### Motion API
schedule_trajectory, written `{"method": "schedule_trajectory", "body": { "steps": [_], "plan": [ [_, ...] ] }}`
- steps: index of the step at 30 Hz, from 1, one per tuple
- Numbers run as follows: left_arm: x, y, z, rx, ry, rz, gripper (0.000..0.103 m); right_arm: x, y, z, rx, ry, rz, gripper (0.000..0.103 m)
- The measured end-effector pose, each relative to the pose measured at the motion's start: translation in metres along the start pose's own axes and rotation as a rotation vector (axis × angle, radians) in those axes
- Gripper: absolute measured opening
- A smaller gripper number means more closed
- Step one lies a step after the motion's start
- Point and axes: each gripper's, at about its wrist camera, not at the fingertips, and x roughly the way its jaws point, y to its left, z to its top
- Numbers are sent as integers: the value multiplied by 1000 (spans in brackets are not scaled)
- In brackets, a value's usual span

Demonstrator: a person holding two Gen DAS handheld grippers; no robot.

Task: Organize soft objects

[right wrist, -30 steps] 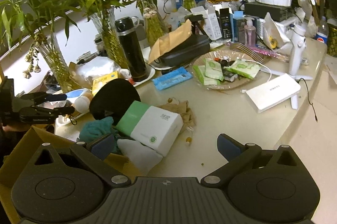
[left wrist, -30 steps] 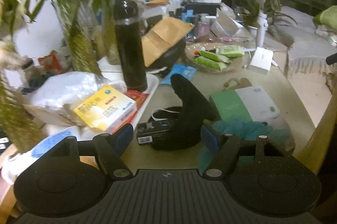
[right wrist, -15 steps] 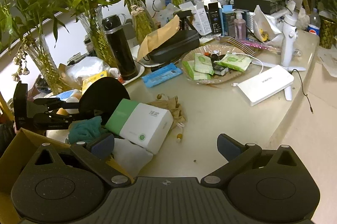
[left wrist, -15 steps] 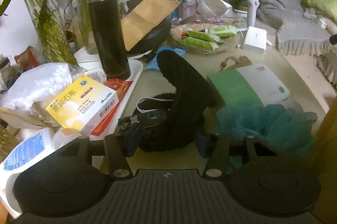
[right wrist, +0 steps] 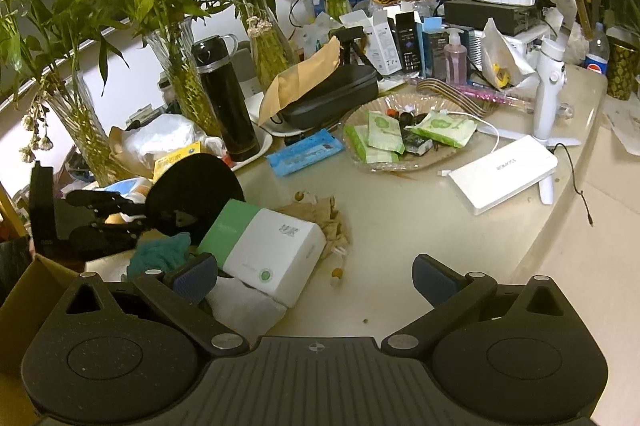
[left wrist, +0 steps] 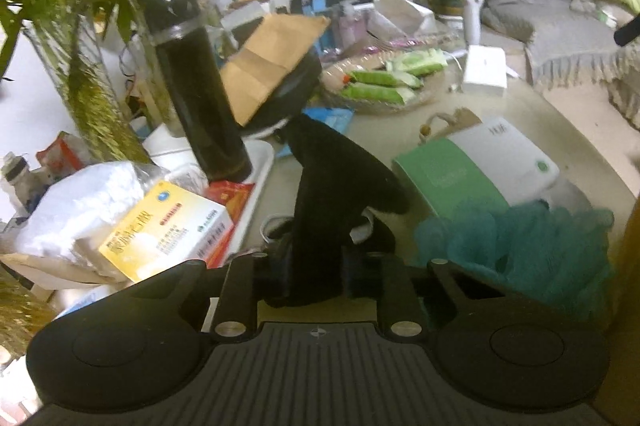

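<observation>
there, left gripper [left wrist: 316, 276] around black soft thing [left wrist: 332, 194]

Cluttered beige table [right wrist: 400, 226] bears tissue box [right wrist: 268, 246], flask [right wrist: 228, 106]

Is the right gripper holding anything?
No: in the right wrist view the right gripper has its fingers spread wide over bare table, with nothing between them.

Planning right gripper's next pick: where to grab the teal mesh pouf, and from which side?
Take the teal mesh pouf by its puffy top, coming from above. The green-and-white box crowds its right and the left gripper, shut on the black hat, sits just behind.
</observation>
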Motion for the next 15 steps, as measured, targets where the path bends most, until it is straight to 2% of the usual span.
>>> {"method": "schedule_trajectory", "body": {
  "steps": [6, 11, 15],
  "plan": [
    [-8, 6, 6, -22, -34, 47, 20, 12, -7, 14, -45, 13, -10, 103],
    [-5, 11, 8, -55, -17, 78, 20, 38, -10, 24, -87, 53, 38, 103],
    [-5, 14, 7, -87, -10, 74, 20, 60, -4, 29, -148, 76, 95, 103]
  ]
}}
